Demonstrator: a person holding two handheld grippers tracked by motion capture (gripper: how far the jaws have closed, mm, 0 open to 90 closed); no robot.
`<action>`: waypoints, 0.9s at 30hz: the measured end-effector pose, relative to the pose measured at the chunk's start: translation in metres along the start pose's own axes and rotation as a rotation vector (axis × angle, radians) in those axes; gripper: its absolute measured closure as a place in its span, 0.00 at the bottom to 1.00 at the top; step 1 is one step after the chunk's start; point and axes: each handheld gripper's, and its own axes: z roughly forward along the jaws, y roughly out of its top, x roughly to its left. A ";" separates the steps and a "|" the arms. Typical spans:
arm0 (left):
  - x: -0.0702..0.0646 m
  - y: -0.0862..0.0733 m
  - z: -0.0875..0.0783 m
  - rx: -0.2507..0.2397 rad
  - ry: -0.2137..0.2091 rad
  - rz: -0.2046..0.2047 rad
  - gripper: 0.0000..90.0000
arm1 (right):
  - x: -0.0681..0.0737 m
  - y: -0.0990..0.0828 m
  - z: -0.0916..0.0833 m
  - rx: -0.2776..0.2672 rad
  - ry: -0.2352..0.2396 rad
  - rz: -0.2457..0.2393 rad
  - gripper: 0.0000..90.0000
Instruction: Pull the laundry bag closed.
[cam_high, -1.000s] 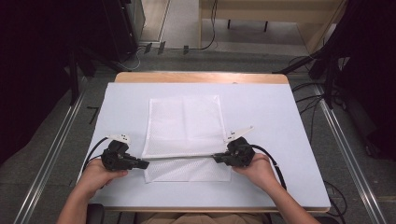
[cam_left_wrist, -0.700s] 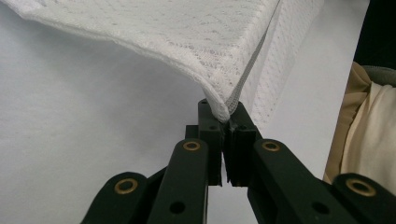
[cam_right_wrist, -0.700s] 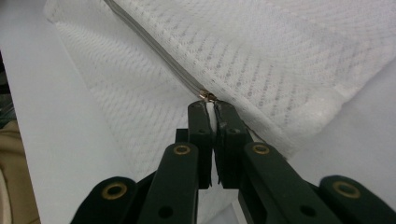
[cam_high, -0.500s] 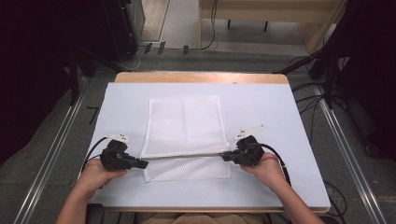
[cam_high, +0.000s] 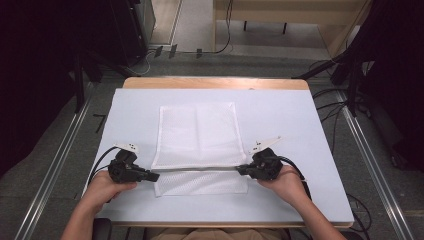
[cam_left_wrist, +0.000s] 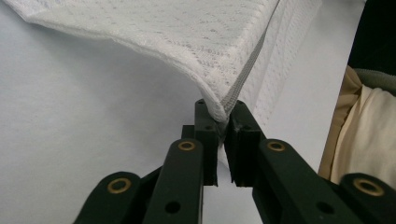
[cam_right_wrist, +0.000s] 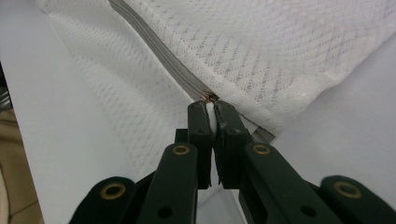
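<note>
A white mesh bag (cam_high: 197, 132) lies flat in the middle of the pale table (cam_high: 300, 130), its near edge lifted along a grey zipper (cam_right_wrist: 159, 51). My left gripper (cam_high: 154, 176) is at the bag's near left corner. Its jaws have just been opening a little, but the corner (cam_left_wrist: 219, 105) still sits pinched between the fingertips, with my left gripper (cam_left_wrist: 222, 114) holding it off the table. My right gripper (cam_high: 240, 170) is shut on the zipper's right end, and my right gripper (cam_right_wrist: 211, 105) grips it just below the small copper-coloured stop. A second mesh layer (cam_high: 200, 182) lies below the zipper line.
The table's wooden far edge (cam_high: 215, 82) borders a floor with cables (cam_high: 150, 57) and dark equipment at both sides. Metal rails (cam_high: 55, 170) run along the table's left and right. The person's clothing (cam_left_wrist: 369, 130) is close behind the near edge.
The right gripper has shifted a little to the right, drawing the zipper edge straight between the two grippers. The left hand has stayed where it was.
</note>
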 end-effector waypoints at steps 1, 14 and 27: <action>0.000 0.000 0.000 -0.003 -0.002 -0.001 0.89 | 0.000 0.000 0.000 -0.008 -0.001 -0.001 0.97; 0.000 0.002 -0.004 -0.095 0.036 0.002 0.49 | -0.001 0.003 -0.006 -0.096 -0.027 0.018 0.66; 0.010 -0.001 -0.022 -0.225 0.166 -0.052 0.40 | -0.025 -0.001 -0.021 -0.168 -0.136 0.061 0.45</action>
